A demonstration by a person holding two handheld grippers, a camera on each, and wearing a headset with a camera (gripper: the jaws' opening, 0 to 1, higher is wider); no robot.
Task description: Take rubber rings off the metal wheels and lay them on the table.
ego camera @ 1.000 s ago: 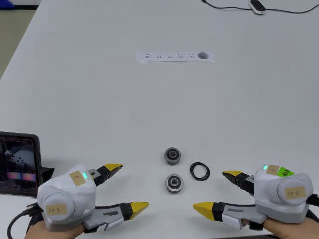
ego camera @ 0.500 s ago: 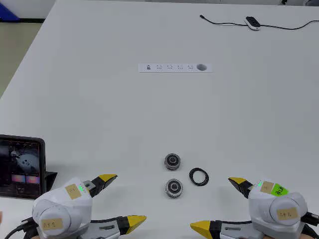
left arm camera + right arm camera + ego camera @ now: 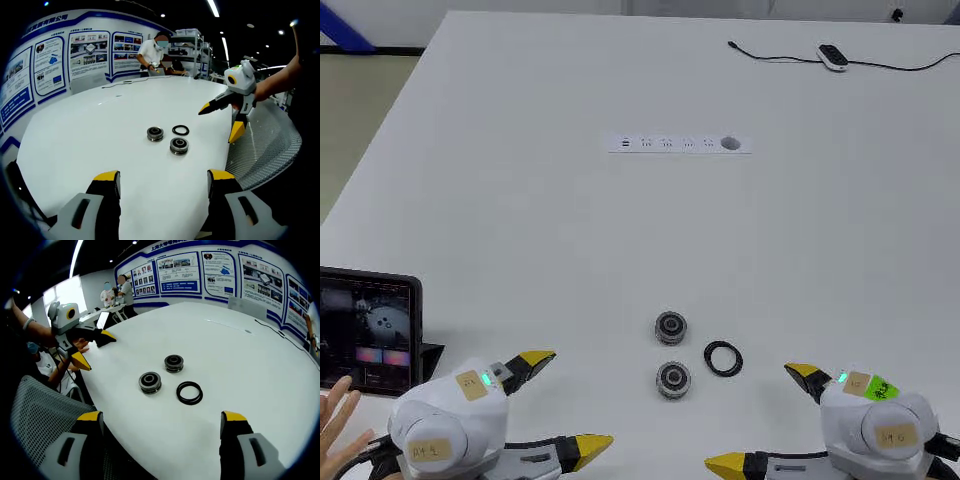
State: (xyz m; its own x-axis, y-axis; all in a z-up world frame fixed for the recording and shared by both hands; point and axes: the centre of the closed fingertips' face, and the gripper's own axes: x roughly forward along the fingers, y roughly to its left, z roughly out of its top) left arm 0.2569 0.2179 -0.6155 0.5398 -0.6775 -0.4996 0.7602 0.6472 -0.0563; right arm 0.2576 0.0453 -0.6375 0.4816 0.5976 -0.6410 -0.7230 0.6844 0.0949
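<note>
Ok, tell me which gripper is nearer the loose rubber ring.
Right. The right gripper is to the right of the loose rubber ring; the left gripper lies farther off on its left, past the nearer wheel.

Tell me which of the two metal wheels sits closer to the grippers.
The front wheel, lower in the head view; the other wheel lies just beyond it, with the loose rubber ring to their right.
</note>
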